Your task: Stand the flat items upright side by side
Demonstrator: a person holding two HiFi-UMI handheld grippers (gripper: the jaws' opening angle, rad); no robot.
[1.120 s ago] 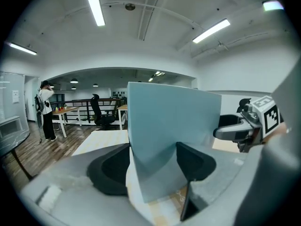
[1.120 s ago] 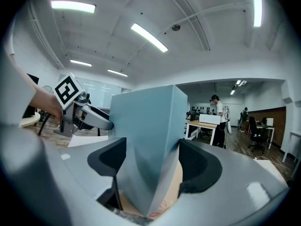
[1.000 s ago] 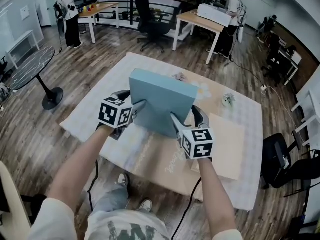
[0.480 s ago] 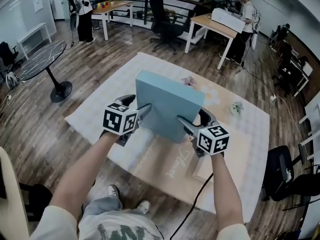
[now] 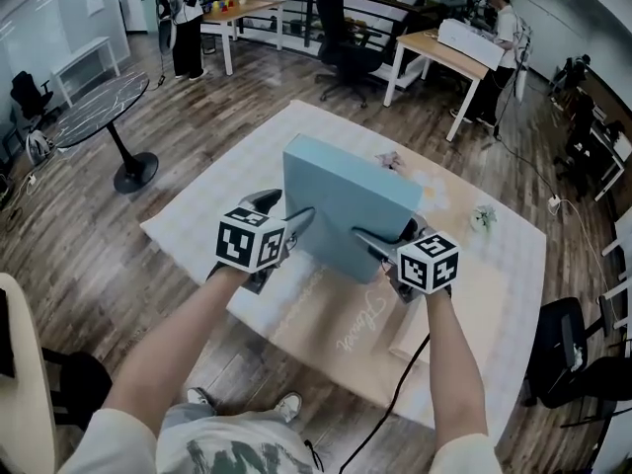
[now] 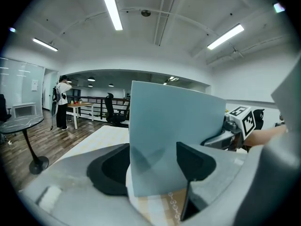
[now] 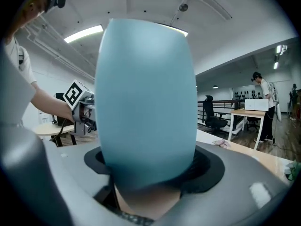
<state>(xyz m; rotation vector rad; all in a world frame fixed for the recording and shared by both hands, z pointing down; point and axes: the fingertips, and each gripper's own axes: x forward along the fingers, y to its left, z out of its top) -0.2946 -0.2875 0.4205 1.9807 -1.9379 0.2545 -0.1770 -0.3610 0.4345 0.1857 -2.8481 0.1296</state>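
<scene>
A flat light-blue box (image 5: 346, 200) is held up off the table, tilted on edge, between both grippers. My left gripper (image 5: 286, 215) is shut on its near left edge. In the left gripper view the box (image 6: 174, 126) runs between the two dark pads (image 6: 195, 161). My right gripper (image 5: 385, 240) clamps the near right edge with its jaws set wide across the box's thickness. The box (image 7: 146, 93) fills the right gripper view, and the pads (image 7: 207, 166) hug it on both sides. A beige flat board with script lettering (image 5: 346, 329) lies on the table under the box.
The table carries a white patterned cloth (image 5: 212, 220). A second beige flat piece (image 5: 469, 299) lies at the right. A small pink thing (image 5: 388, 159) and a small green-white thing (image 5: 482, 217) sit at the far side. A round side table (image 5: 94, 97), desks, chairs and people stand beyond.
The box and both grippers sit a little further right in the head view, and the box looks slightly steeper. Both grippers stay on it.
</scene>
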